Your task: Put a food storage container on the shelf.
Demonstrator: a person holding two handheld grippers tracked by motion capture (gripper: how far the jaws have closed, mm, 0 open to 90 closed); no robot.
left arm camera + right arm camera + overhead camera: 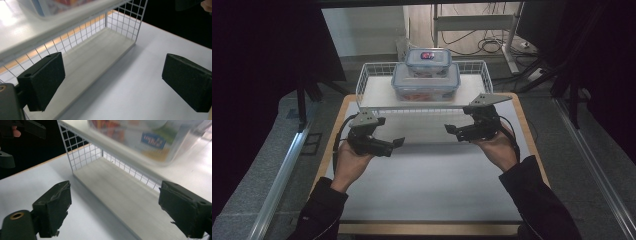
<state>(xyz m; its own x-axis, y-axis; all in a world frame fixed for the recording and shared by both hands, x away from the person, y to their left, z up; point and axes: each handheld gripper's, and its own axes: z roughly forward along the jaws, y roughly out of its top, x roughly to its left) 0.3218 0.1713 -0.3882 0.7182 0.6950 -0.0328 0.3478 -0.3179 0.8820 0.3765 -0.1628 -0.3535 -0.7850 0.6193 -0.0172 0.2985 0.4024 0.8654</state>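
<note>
Right now I see a white wire basket (371, 75) in the upper middle of the high view, a thin square-mesh frame with a flat pale board as its floor. On that floor sits a large clear plastic food container (426, 82) with a blue-clipped lid, rounded corners and something red-orange inside, and a smaller container (428, 61) of the same make is stacked on it. The basket's long axis runs left to right across the frame, parallel to the table's far edge, and the large container lies the same way. Below it, over the smooth white tabletop (432, 180) (wood shows at the rim), my left gripper (398, 143) and right gripper (448, 129) point inward at each other. Both have their matte black, blocky jaws spread wide with nothing between them, near the basket's front wall.
</note>
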